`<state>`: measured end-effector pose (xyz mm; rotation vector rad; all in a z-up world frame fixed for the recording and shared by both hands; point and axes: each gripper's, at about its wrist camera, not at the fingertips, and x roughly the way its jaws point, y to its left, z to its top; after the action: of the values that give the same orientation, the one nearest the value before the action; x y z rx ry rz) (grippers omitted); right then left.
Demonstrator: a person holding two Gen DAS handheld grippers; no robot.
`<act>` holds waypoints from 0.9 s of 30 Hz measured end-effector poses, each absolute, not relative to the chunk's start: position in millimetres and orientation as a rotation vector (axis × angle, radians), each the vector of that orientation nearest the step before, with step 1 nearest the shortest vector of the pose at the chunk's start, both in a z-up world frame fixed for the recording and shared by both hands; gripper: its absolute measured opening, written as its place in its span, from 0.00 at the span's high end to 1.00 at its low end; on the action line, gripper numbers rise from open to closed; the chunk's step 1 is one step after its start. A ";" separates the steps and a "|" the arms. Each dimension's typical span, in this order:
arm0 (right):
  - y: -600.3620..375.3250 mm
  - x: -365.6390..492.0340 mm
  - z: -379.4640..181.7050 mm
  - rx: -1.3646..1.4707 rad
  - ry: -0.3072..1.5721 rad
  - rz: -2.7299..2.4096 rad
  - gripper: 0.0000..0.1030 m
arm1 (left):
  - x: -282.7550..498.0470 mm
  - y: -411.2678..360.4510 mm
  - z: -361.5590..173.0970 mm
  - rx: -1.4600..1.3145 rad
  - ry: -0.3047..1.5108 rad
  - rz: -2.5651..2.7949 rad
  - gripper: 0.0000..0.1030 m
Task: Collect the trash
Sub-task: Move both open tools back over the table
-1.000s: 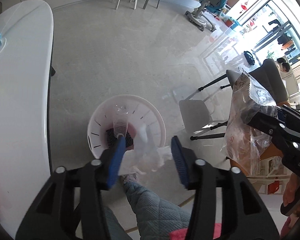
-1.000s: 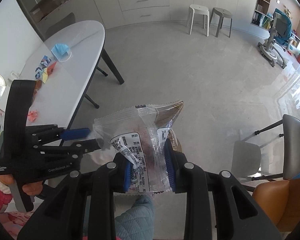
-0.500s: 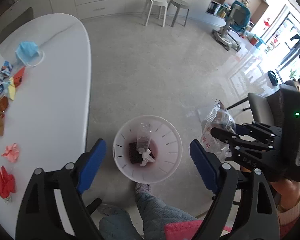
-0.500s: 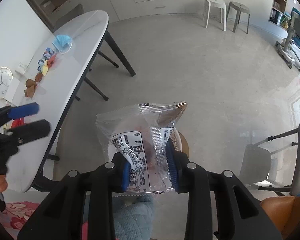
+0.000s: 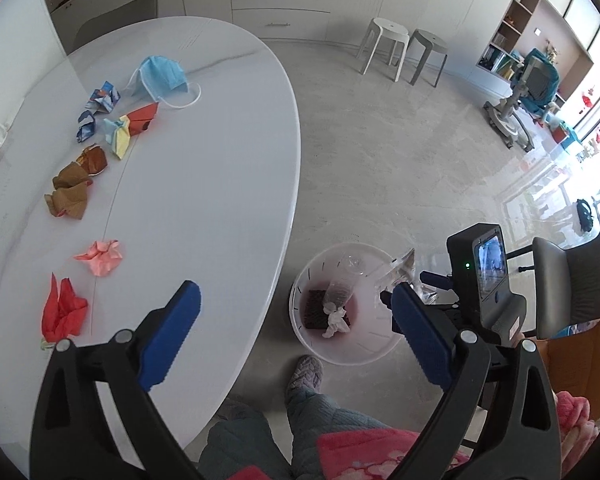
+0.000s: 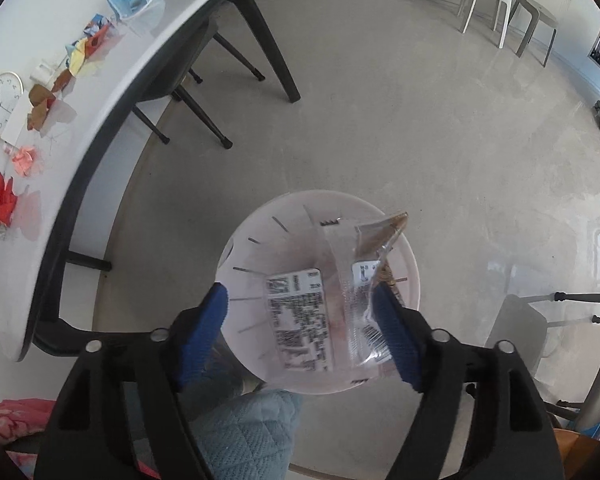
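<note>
Closest to me, my right gripper (image 6: 302, 336) points down over the white trash bin (image 6: 260, 216) on the floor, its jaws spreading apart. Between them hangs a clear plastic wrapper (image 6: 320, 300) with a printed label; it touches the right blue pad, while the left pad stands clear of it. My left gripper (image 5: 296, 338) is also opening, wide apart with nothing between its pads, held above the edge of the white oval table (image 5: 204, 184). Inside the bin I see a clear plastic bottle (image 5: 342, 282), a crumpled white tissue (image 5: 336, 320) and something dark at the bottom. Farther out on the table lie a red crumpled paper (image 5: 62, 312), a pink one (image 5: 100, 256), brown wrappers (image 5: 74, 188), coloured scraps (image 5: 120, 128), and a blue face mask (image 5: 160, 74). Beyond, two stools (image 5: 404, 52) stand by the cabinets.
</note>
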<state>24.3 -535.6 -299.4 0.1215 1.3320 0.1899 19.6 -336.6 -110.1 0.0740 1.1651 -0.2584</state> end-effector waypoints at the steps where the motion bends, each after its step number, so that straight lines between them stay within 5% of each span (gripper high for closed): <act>1: -533.3 25.4 -302.5 0.116 1.345 0.187 0.22 | 18.5 -333.7 -110.6 0.071 1.163 -0.252 0.11; 12: -530.4 23.2 -200.5 0.116 1.193 0.165 0.03 | 16.6 -315.8 -105.9 0.039 1.146 -0.210 0.11; 20: -505.8 38.2 -104.5 0.003 1.018 0.242 0.02 | 19.7 -290.6 -101.6 -0.033 1.127 -0.164 0.10; 27: -467.4 48.7 -77.5 0.007 0.969 0.315 0.02 | 14.2 -243.7 -99.3 -0.066 1.111 -0.087 0.10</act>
<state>48.7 -467.4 -77.5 0.0069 0.9694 0.3155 14.2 -243.7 -99.3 -0.0658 1.1115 -0.0871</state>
